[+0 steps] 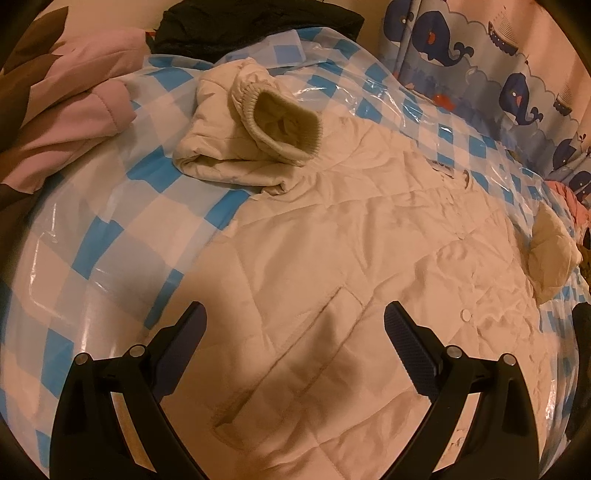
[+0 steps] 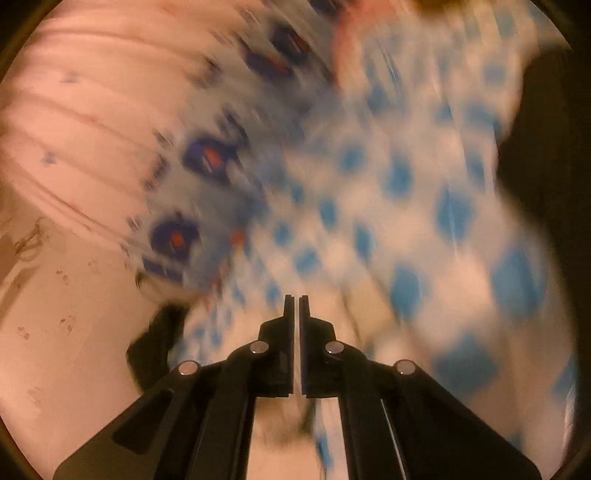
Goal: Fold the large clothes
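A cream quilted jacket [image 1: 351, 240] lies spread, front up, on a blue-and-white checked plastic cover [image 1: 92, 221]. One sleeve is bent back at the far left, its ribbed cuff [image 1: 280, 122] gaping toward me. The other sleeve end [image 1: 550, 254] lies at the right edge. My left gripper [image 1: 295, 310] hovers open over the jacket's lower part, a pocket seam between its fingers, touching nothing. The right wrist view is badly blurred. In it my right gripper [image 2: 297, 297] is shut, fingers together with nothing visible between them, over the checked cover [image 2: 406, 221].
A pink padded garment [image 1: 74, 122] is piled at the far left and a dark garment [image 1: 240, 22] at the back. A whale-print fabric [image 1: 498, 55] runs along the right. A dark item [image 2: 155, 343] lies left of the right gripper.
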Demonstrator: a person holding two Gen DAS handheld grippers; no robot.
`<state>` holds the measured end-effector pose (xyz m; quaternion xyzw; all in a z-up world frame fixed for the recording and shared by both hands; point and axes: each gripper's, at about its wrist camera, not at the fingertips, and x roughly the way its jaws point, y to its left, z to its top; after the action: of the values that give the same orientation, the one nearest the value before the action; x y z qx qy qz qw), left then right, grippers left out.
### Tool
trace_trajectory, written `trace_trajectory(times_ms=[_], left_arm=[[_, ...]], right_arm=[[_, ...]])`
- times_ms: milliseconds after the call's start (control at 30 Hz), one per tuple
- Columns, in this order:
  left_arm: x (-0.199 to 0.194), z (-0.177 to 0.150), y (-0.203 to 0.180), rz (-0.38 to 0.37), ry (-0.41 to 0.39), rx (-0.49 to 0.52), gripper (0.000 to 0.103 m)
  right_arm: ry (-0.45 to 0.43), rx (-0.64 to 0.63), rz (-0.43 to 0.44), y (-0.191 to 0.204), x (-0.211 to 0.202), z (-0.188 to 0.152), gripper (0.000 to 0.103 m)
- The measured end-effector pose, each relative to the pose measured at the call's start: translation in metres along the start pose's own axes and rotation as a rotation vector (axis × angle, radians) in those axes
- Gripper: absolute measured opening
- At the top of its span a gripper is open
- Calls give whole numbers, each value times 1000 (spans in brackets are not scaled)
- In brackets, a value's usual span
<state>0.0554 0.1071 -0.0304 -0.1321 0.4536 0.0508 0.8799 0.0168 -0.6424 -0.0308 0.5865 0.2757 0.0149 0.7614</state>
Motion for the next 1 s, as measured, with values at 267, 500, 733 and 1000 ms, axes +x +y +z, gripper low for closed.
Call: trace_trajectory(times_ms=[267,500,733,1000], left_arm=[[3,-3,-7,8,8,21,93],[-2,-2,-6,-13,-1,21,93],[-4,-1,-6,0,-9,32,93],[-21,25,0,268,-278,185,93]], right_arm=[[71,185,15,-36,105,-28,59],[-99,150,75,-28,112,2,14],[-324,-137,84,41,-4,27,11],[-370,-210,-51,9,-102,44,11]])
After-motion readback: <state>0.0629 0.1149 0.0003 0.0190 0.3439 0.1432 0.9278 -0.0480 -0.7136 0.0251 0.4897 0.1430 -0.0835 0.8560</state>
